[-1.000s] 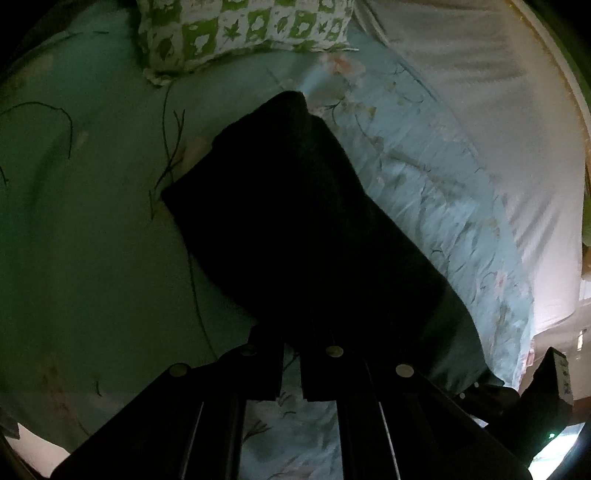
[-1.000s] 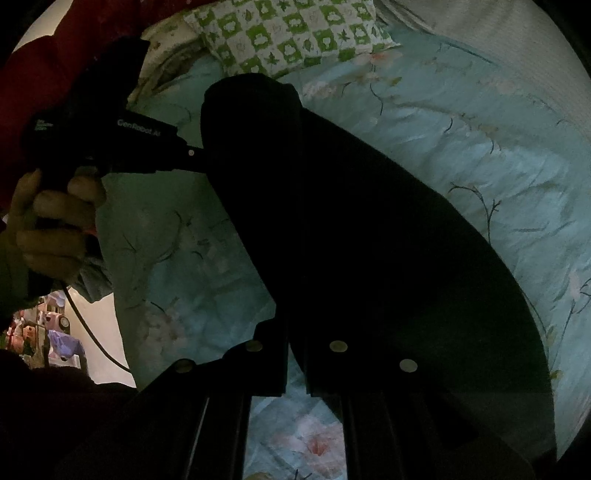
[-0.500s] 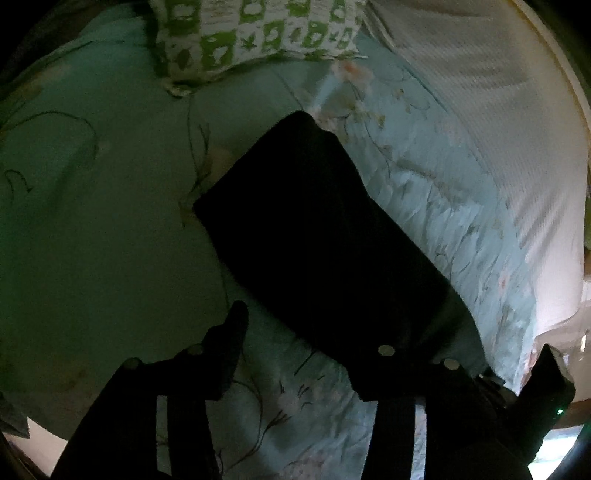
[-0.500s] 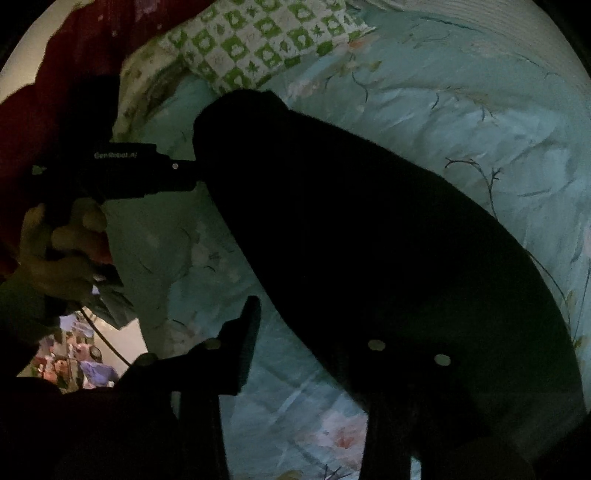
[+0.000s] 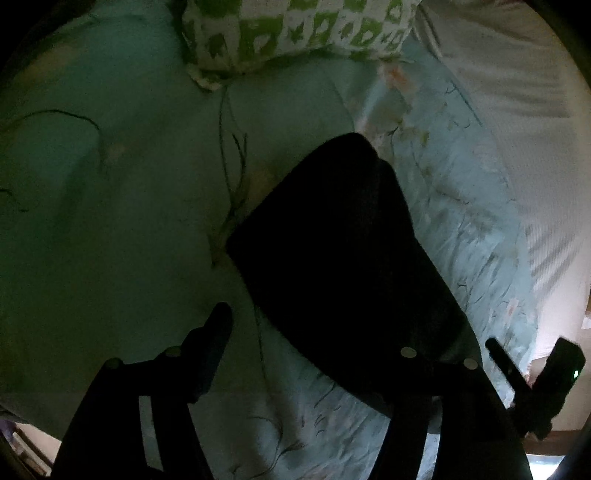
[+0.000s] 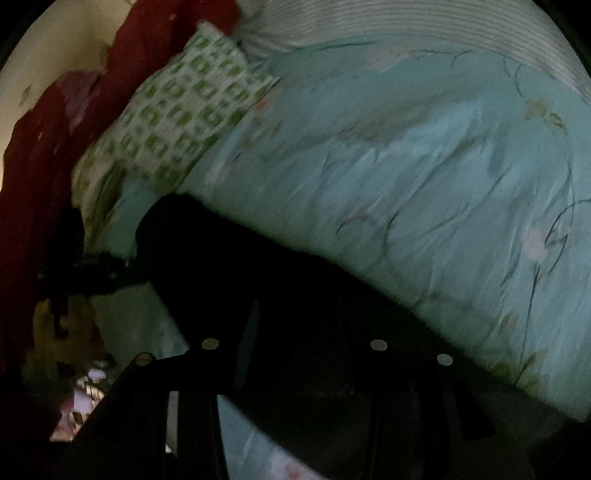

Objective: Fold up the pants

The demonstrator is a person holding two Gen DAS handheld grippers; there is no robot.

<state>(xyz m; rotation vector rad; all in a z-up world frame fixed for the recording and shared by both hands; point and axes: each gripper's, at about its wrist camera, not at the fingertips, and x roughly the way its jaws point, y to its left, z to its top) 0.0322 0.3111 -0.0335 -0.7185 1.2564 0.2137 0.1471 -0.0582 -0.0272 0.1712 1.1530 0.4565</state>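
The black pants (image 5: 340, 258) lie folded into a long band on the light blue floral bedspread (image 5: 129, 221). My left gripper (image 5: 314, 339) is open over the pants' near end, its left finger (image 5: 214, 332) above the bedspread and its right finger against the dark cloth. In the right wrist view the pants (image 6: 277, 288) run from lower right to middle left. My right gripper (image 6: 295, 343) is open above them, its fingers dark against the cloth. The right gripper also shows at the lower right of the left wrist view (image 5: 535, 384).
A green and white checked pillow (image 5: 295, 33) lies at the bed's head, and also shows in the right wrist view (image 6: 177, 114). A white striped sheet (image 5: 517, 92) covers the bed's right side. Dark red cloth (image 6: 44, 166) hangs at the left.
Both grippers were shut on the pants' near end a second ago. Both have opened and let the cloth go. The right gripper has swung sideways, and its view is blurred.
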